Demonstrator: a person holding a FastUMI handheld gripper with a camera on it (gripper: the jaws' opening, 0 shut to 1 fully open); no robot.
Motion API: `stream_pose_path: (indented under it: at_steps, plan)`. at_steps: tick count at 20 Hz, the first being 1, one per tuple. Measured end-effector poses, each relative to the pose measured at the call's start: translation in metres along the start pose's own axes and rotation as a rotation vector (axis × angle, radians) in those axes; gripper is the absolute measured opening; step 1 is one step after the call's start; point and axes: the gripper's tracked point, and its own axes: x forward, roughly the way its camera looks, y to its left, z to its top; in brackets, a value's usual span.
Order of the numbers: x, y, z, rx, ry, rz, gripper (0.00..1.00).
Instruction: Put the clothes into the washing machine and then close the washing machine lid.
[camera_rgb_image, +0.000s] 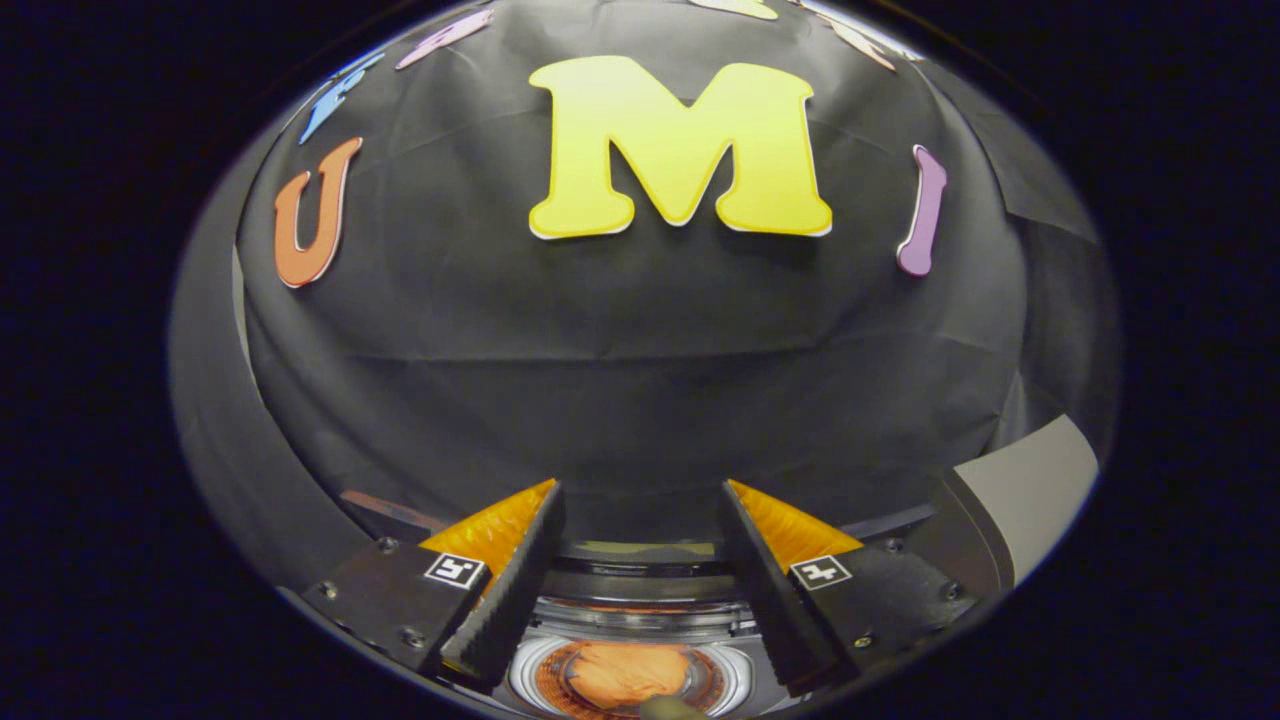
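Below the fingers, low in the gripper view, we log the washer (640, 600): a dark top with a round opening ringed in pale grey, its lid not down over the opening. Inside that opening we list the clothes (622, 672), an orange bundle lying in the drum, seen between the two fingers and beneath them. The gripper (640, 500) we enter as wide open, its ridged black fingers (515, 580) well apart and holding nothing; neither one touches the clothes or the washer rim as far as we can tell. Each finger carries an orange backing and a small black-and-white marker near its base. Just ahead of the fingertips we note a dark curved band (640, 562) across the rear of the washer top; whether this is the raised lid or part of the body we cannot tell. A small dull rounded shape (668, 708) sits at the near side of the opening; we cannot identify it. Beyond the fingers we record the black cloth wall (640, 380), creased and hanging close behind the washer. To the right of the right finger we list a pale grey panel (1030, 490) with a dark border, standing beside the washer. Between the open fingers and the clothes we see only the open mouth of the drum.
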Motion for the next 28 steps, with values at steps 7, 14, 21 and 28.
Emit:
stream_pose_path:
  at_steps: [7,14,21,28]
  plan:
    - [-0.023,0.001,-0.012,-0.013,-0.02,0.015,0.96]
    - [-0.056,0.004,-0.034,-0.041,-0.012,0.042,0.96]
    - [-0.08,0.005,-0.06,-0.057,0.008,0.057,0.96]
    - [-0.094,0.005,-0.096,-0.113,0.063,0.069,0.97]
